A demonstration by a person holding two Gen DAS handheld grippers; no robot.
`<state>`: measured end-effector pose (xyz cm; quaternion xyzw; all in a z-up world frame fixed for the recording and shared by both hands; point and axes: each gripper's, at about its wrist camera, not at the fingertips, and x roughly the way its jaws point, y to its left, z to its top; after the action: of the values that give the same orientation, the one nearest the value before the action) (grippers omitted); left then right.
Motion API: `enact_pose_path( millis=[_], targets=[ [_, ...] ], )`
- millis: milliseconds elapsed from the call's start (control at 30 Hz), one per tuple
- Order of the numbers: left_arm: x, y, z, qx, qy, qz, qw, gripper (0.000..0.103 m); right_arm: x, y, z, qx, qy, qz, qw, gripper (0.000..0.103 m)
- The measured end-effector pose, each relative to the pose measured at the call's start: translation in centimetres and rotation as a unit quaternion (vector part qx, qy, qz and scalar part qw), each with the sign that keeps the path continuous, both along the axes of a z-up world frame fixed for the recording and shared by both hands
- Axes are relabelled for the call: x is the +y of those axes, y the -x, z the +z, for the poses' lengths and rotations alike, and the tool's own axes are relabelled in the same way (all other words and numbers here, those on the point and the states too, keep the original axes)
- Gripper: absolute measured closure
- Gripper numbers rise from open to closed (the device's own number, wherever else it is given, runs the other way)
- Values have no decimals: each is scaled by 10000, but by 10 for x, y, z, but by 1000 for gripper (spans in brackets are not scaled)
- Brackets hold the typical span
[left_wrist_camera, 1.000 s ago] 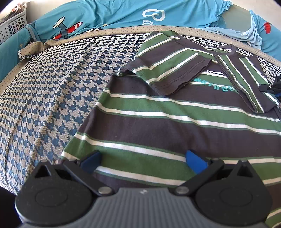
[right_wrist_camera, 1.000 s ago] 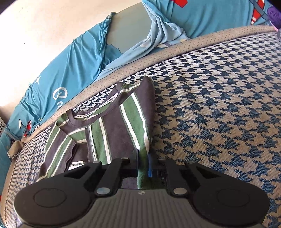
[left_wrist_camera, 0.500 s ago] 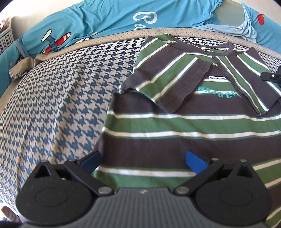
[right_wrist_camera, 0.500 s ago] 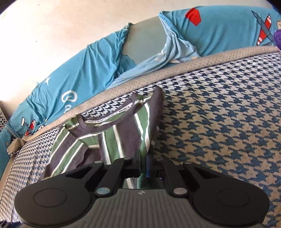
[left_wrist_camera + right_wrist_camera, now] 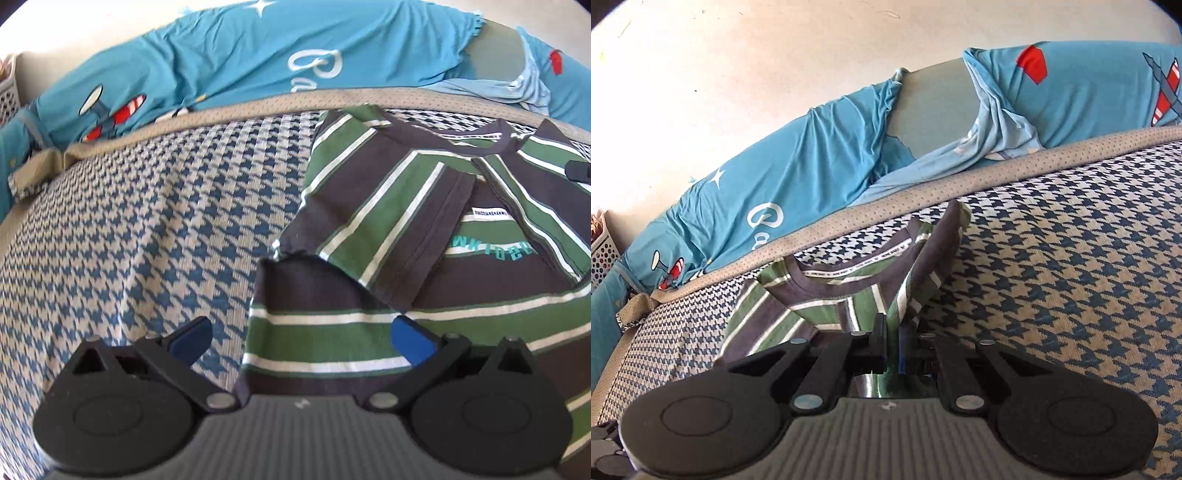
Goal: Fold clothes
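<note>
Striped T-shirt (image 5: 424, 280) lies spread on the houndstooth bed cover (image 5: 140, 236), collar toward the blue pillows (image 5: 280, 55), long axis running from them to the hem. Both sleeves lie folded inward, narrowing it. Right gripper (image 5: 892, 350) is clamped on the shirt's raised right edge, probably to fold it over; left gripper (image 5: 299, 338) hovers wide apart, holding nothing.

The green, dark grey and white striped cotton T-shirt (image 5: 369, 332) runs off the left wrist view's right and bottom edges, its hem hidden behind the left gripper's (image 5: 301, 338) black body. In the right wrist view the shirt's pinched fold vanishes between the right gripper's (image 5: 892, 354) closed fingers. Left of the shirt, a white perforated plastic basket (image 5: 602, 251) is cut by the frame edge, contents indistinct.
</note>
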<state>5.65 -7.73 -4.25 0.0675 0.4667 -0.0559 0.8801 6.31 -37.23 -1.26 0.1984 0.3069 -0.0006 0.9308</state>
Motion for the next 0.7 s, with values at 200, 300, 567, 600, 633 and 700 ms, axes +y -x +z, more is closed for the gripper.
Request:
enact_pose_path(
  millis=[200, 300, 567, 600, 633, 700],
  targets=[
    [12, -4, -2, -23, 304, 187, 9994, 0, 21, -10, 6, -81, 51, 136, 9999, 96],
    [21, -4, -1, 34, 437, 279, 9987, 0, 36, -13, 9, -139, 118, 278, 9994, 96],
    [42, 2, 2, 121, 591, 443, 9972, 0, 82, -22, 18, -317, 196, 683, 9970, 96],
    [45, 3, 3, 146, 625, 456, 9969, 0, 88, -24, 18, -334, 196, 737, 9965, 96],
    [48, 4, 3, 166, 667, 469, 9965, 0, 94, -26, 18, -353, 201, 798, 9960, 96],
    [53, 7, 4, 185, 737, 492, 9959, 0, 105, -30, 17, -381, 229, 908, 9949, 96]
  ],
)
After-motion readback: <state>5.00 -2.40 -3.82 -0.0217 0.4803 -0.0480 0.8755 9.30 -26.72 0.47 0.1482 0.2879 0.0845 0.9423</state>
